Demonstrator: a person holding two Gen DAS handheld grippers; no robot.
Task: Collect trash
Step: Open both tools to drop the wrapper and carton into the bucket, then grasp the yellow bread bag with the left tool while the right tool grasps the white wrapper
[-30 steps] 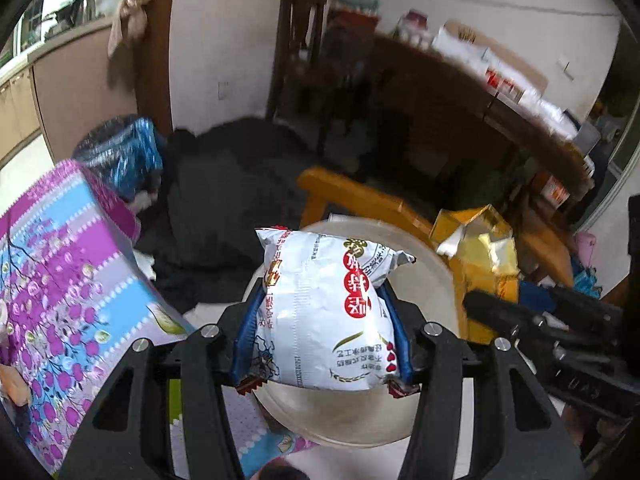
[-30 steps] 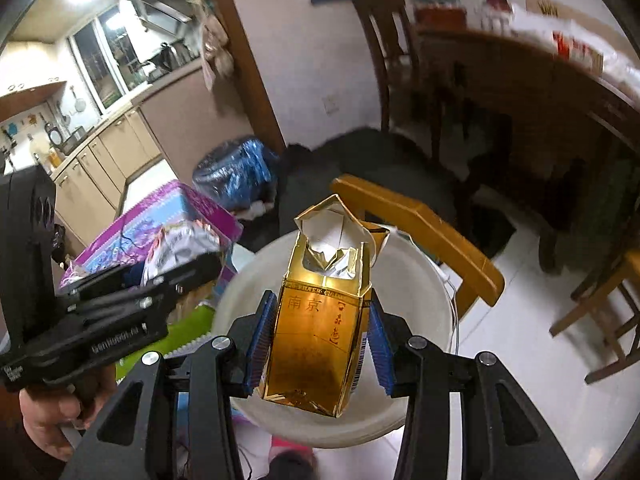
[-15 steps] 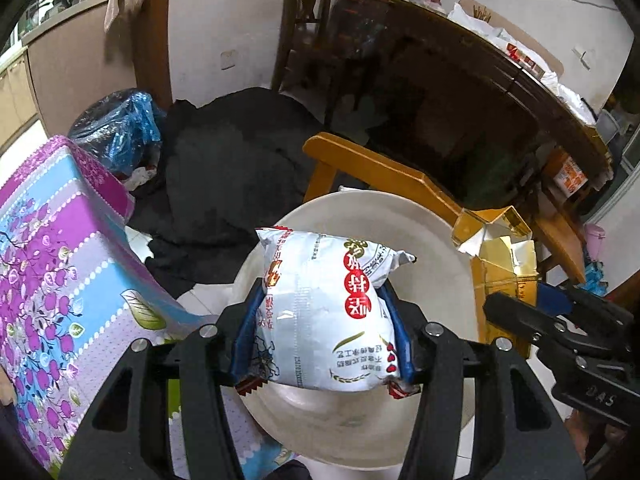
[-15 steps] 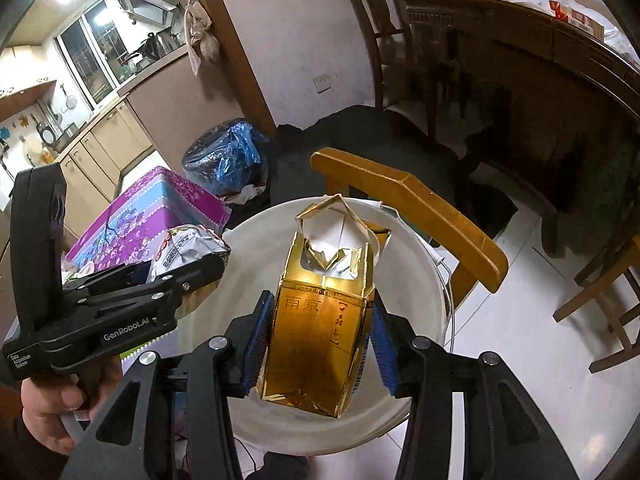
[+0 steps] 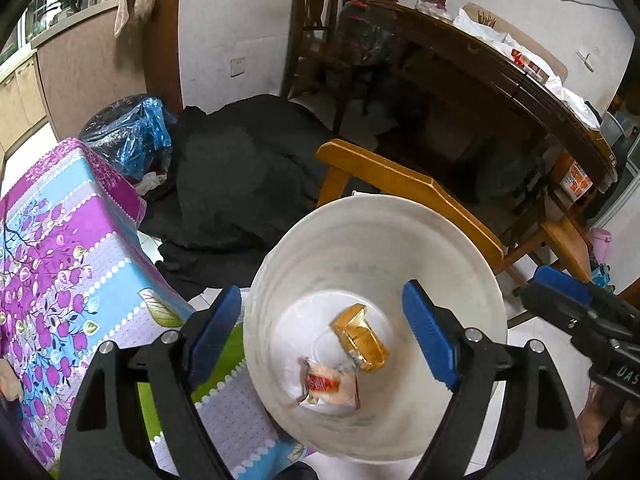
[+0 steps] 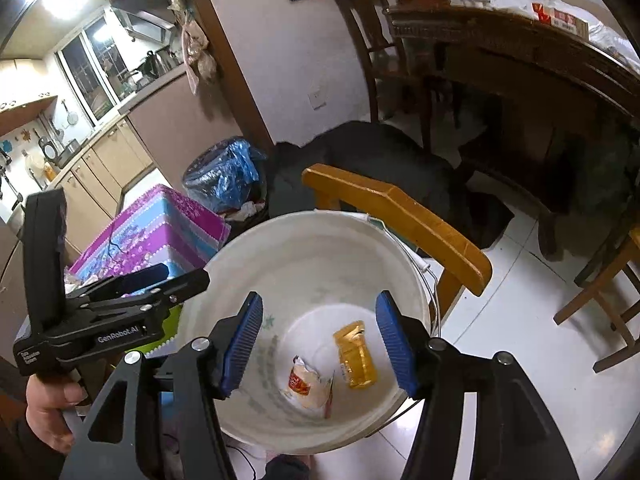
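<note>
Both pieces of trash lie at the bottom of the white bucket (image 5: 452, 236): the gold carton (image 5: 360, 338) toward the right and the white snack wrapper (image 5: 330, 386) just beside it on the near left. The left gripper (image 5: 326, 332) hangs over the bucket's mouth with its blue pads spread wide and nothing between them. The right gripper (image 6: 320, 344) hovers over the same opening, its fingers likewise apart and bare. A yellow wooden chair (image 6: 400, 216) stands just behind the bucket, and a purple floral cloth (image 5: 60, 248) lies to the left.
</note>
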